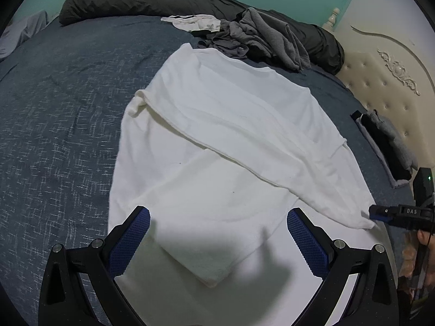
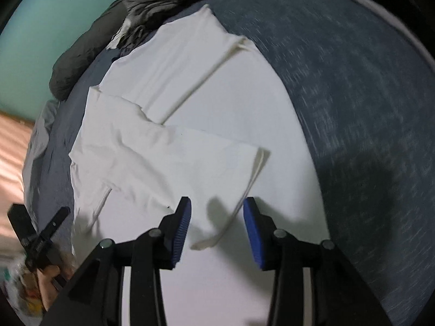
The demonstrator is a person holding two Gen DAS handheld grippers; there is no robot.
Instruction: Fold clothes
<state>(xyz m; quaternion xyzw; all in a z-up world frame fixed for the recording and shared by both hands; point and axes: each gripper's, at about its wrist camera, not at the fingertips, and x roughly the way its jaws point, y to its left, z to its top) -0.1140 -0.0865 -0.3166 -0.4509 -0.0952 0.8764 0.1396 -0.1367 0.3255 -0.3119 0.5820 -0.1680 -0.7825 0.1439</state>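
Observation:
A white T-shirt (image 1: 231, 108) lies flat on the dark blue bed cover (image 1: 54, 108), with one side and a sleeve folded in over its body. My left gripper (image 1: 218, 213) hovers open and wide above the shirt's near end, with nothing between its blue pads. In the right wrist view the same shirt (image 2: 163, 149) fills the middle. My right gripper (image 2: 217, 202) stands open just above a folded sleeve corner (image 2: 231, 217), and its pads do not touch the cloth. The right gripper (image 1: 380, 214) also shows at the shirt's right corner. The left gripper (image 2: 58, 217) appears at lower left, held by a hand.
A heap of grey clothes (image 1: 258, 38) and a white garment (image 1: 195, 23) lie beyond the shirt, in front of a dark rolled duvet (image 1: 136, 0). A folded dark stack (image 1: 386, 141) sits by the cream headboard (image 1: 380, 81). Blue bed cover (image 2: 367, 108) stretches beside the shirt.

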